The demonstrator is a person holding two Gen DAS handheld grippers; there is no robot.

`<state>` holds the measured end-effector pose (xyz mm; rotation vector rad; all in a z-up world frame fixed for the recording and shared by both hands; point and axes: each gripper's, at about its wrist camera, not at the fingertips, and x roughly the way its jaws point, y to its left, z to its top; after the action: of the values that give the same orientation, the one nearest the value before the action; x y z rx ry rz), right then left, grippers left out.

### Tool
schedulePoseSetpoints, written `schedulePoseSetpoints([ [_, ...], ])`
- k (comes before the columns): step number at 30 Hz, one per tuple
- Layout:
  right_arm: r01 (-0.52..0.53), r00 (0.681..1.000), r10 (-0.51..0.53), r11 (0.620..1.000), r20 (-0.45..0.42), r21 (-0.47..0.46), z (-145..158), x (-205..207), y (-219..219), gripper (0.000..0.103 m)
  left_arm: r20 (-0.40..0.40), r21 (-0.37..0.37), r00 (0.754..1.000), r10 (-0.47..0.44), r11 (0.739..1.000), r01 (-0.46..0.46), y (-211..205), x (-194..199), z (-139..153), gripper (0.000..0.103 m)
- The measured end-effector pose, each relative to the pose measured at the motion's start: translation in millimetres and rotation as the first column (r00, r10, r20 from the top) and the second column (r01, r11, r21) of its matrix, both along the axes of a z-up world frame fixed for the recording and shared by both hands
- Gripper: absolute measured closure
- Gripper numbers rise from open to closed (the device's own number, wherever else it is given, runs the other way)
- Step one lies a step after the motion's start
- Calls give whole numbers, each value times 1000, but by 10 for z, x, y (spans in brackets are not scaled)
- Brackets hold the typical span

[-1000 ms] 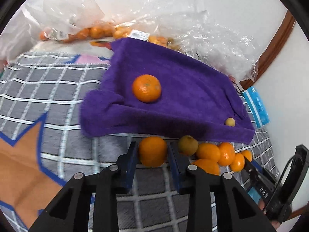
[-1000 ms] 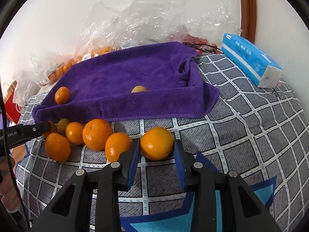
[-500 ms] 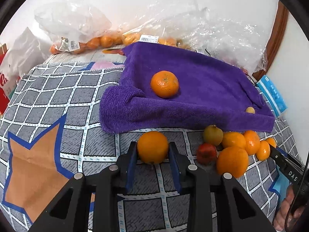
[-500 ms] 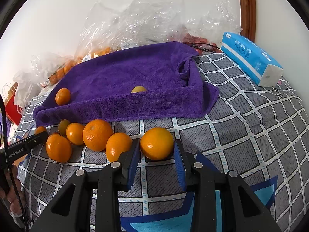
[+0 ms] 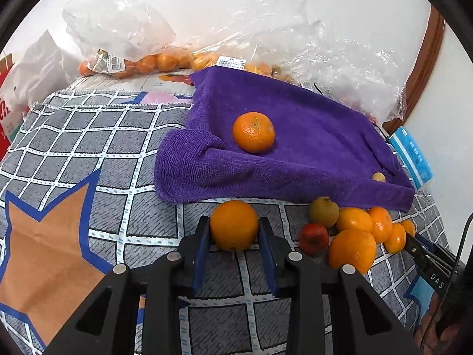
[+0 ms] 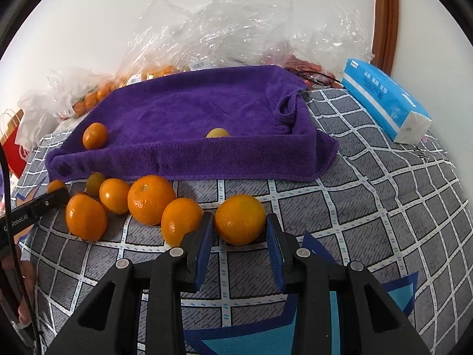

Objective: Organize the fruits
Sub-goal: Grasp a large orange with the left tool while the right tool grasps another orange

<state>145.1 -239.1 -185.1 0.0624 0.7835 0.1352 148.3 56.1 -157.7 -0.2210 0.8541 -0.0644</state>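
Your left gripper (image 5: pixel 235 230) is clamped on an orange (image 5: pixel 234 224), both blue pads against its sides, the fruit low over the checked cloth (image 5: pixel 88 136) just in front of the purple towel (image 5: pixel 310 136). Your right gripper (image 6: pixel 240 224) is likewise clenched on a second orange (image 6: pixel 240 218) at the right end of the loose fruit row (image 6: pixel 118 204). Both held fruits are round; neither shows a long axis, and no stem end can be made out.

That row lies on the cloth along the towel's near edge: several oranges and mandarins touching one another, with a greenish fruit (image 5: pixel 323 211) and a small red one (image 5: pixel 314 236) among them.

On the towel, whose edges stand raised like a tray's, sit one mandarin (image 5: pixel 253 131) near its left corner and one small yellow fruit (image 6: pixel 218 133) behind the near edge, well apart.

Behind the towel, clear plastic bags (image 5: pixel 118 38) hold more oranges. A blue tissue pack (image 6: pixel 384 100) lies to the right.
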Motion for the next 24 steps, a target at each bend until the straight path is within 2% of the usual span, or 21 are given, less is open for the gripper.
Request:
schedulePoseSetpoints([
  [3,13,999,-13,1000,-31,-13,-37,40,-8,68,-1,7,1000,0,1000,0,-6,2,-2,72],
  [11,21,1000,-21,999,-23,-36,-37,42,15,68,-2,16,1000,-8,1000,8,4,6,-2,72],
  [24,27,998,-30,998,50,54,51,-74,-112,68,48,-19,999,-14,1000,15,17,-81,62,73],
])
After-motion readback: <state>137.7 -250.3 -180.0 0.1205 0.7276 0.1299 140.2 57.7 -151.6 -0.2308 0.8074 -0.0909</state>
